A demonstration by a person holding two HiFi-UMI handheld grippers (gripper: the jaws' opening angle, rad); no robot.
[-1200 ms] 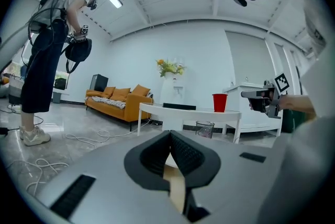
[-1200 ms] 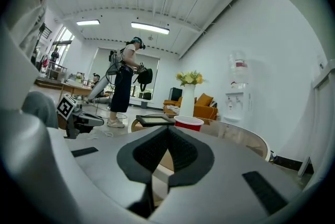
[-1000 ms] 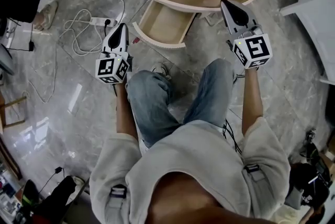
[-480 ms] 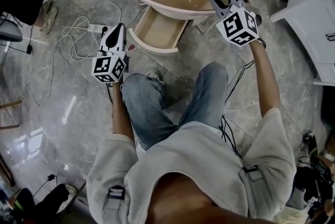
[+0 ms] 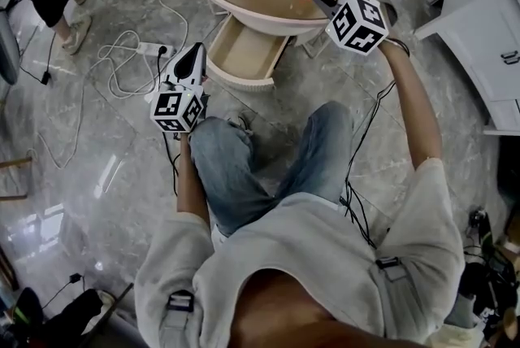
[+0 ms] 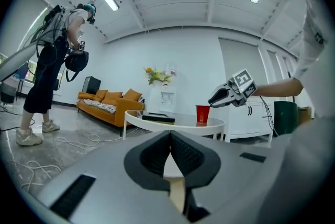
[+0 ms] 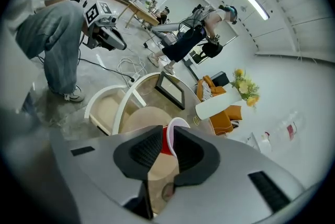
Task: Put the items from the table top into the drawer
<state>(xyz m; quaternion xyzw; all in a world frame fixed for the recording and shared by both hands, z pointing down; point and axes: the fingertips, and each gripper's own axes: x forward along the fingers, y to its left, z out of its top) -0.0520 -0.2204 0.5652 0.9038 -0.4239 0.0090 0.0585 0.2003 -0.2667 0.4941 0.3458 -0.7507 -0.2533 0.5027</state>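
Opening just now, empty right gripper (image 7: 167, 137) jaws; gap unclear from head view

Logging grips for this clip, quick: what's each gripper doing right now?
Left gripper: closed, empty.
Right gripper: open, jaws just opening, red cup between them, not yet gripped.

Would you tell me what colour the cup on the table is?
The cup is red, clearest in the left gripper view.
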